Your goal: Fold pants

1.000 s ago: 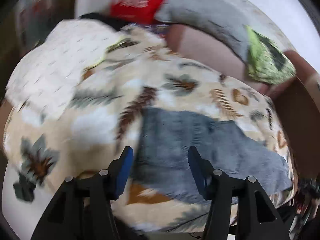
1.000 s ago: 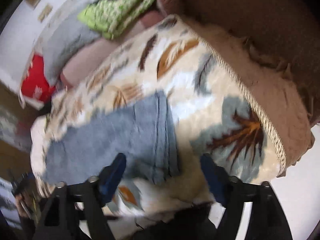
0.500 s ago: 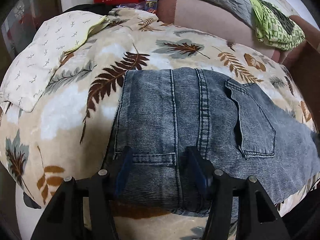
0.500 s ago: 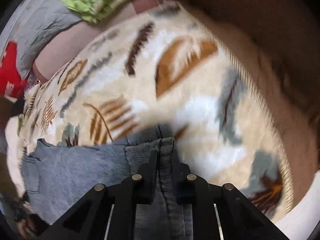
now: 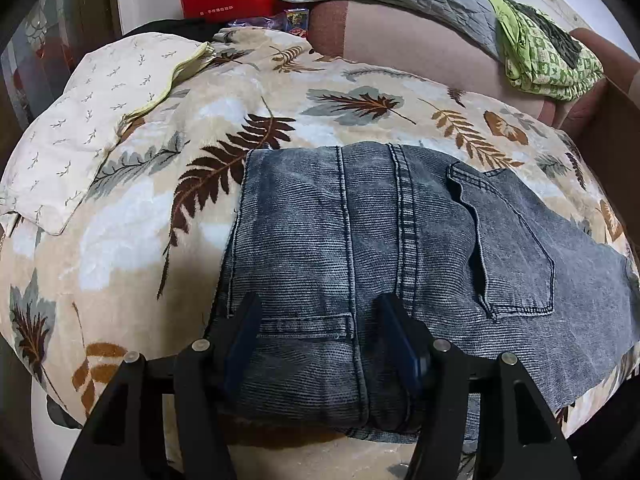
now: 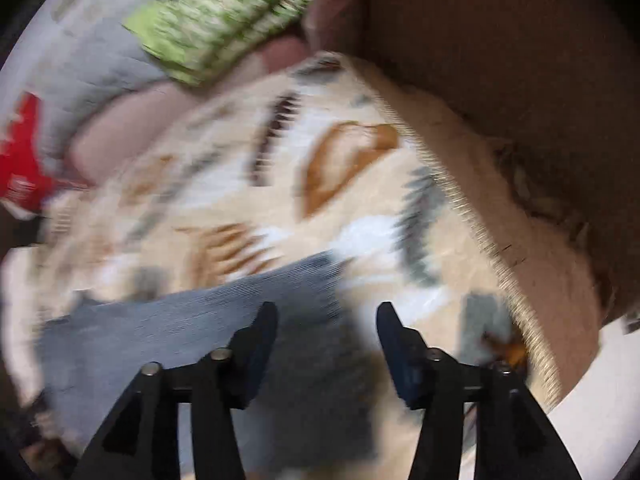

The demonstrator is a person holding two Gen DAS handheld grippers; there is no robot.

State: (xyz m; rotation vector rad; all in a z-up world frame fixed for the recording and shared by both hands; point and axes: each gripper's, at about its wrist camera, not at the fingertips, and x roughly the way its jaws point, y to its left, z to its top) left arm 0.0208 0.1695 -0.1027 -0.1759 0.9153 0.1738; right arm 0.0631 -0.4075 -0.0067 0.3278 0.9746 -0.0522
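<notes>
- The right gripper (image 6: 326,320) sits at the bottom of a motion-blurred picture, its jaws apart after just opening, with nothing pinched between them
- Its blue pads (image 6: 260,344) stand over the grey-blue pants (image 6: 192,328), which lie flat and spread to the left
- The pants rest on a cream blanket (image 6: 360,200) printed with brown and grey leaves, fringed along its right edge
- A green patterned cloth (image 6: 224,20) lies at the top, beside a pink cushion (image 6: 132,128)
- A red item (image 6: 20,164) shows at the left edge
- Brown upholstery (image 6: 500,48) fills the upper right
</notes>
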